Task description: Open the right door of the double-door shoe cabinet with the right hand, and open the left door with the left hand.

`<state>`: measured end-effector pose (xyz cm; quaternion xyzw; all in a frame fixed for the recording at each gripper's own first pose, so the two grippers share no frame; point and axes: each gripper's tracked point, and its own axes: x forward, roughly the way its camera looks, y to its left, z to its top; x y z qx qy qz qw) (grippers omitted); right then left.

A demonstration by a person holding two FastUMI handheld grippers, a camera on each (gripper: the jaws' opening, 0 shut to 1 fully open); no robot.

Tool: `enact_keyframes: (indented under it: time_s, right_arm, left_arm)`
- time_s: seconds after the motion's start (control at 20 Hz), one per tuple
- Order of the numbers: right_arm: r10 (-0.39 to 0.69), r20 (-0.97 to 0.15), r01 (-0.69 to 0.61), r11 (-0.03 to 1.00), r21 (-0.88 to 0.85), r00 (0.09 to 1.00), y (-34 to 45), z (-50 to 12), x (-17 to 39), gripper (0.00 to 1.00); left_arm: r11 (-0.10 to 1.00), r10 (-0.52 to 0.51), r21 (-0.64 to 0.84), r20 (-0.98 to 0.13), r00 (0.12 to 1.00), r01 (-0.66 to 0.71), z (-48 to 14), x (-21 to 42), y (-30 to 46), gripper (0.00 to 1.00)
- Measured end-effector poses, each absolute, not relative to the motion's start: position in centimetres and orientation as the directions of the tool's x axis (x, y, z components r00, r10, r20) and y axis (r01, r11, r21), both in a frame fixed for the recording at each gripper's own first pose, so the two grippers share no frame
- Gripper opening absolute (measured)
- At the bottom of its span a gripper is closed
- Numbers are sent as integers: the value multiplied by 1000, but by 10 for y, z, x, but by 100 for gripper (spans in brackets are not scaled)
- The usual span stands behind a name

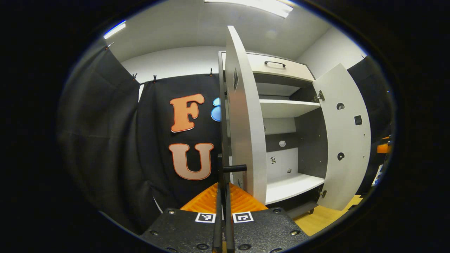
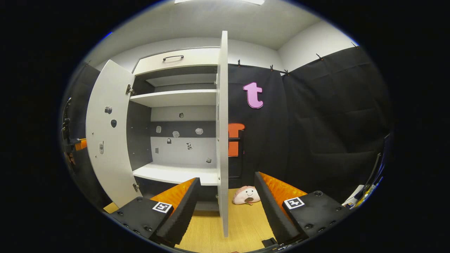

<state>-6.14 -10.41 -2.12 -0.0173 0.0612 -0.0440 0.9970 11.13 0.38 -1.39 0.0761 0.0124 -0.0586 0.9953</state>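
Left gripper view, left to right: left gripper [image 1: 223,196], fingers drawn together on a thin dark handle [image 1: 222,168], low centre. Left door [image 1: 246,119] was swung out edge-on just beside it. Cabinet [image 1: 281,72] interior was exposed, with two white shelves [image 1: 286,107] and a top drawer. Right door [image 1: 346,140] was swung wide at far right.

Right gripper view, left to right: left door [image 2: 105,137] was seen opened at left; cabinet [image 2: 175,58] interior beside it. Right door [image 2: 222,116] was seen edge-on at centre, between the fingers of the right gripper [image 2: 225,207], spread wide and touching nothing. A plush toy [image 2: 246,195] was noted on the wooden floor [image 2: 242,225], right of the door.
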Motion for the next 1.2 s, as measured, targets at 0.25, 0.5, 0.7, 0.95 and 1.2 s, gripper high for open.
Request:
enact_keyframes:
  time_s: [0.25, 0.5, 0.7, 0.95, 1.2]
  right_arm:
    - [-70, -135, 64, 997, -45, 988, -98, -26, -55, 94]
    - [-45, -117, 40, 998, -40, 992, -91, -20, -49, 100]
    - [-33, -99, 30, 999, -28, 995, -89, -16, -48, 100]
    - [-36, -86, 34, 999, -23, 996, -92, -11, -52, 93]
    - [-40, -79, 38, 999, -30, 996, -92, -9, -54, 93]
  left_arm:
    - [990, -72, 115, -43, 996, 77, -13, 90, 4, 4]
    - [990, -129, 47, -69, 989, 132, -17, 75, -28, 3]
    - [986, -169, 5, -62, 984, 169, -18, 73, -53, 3]
    - [988, -153, -31, -8, 988, 153, -11, 78, -68, 9]
    - [990, -139, 39, 39, 989, 138, -2, 84, -66, 56]
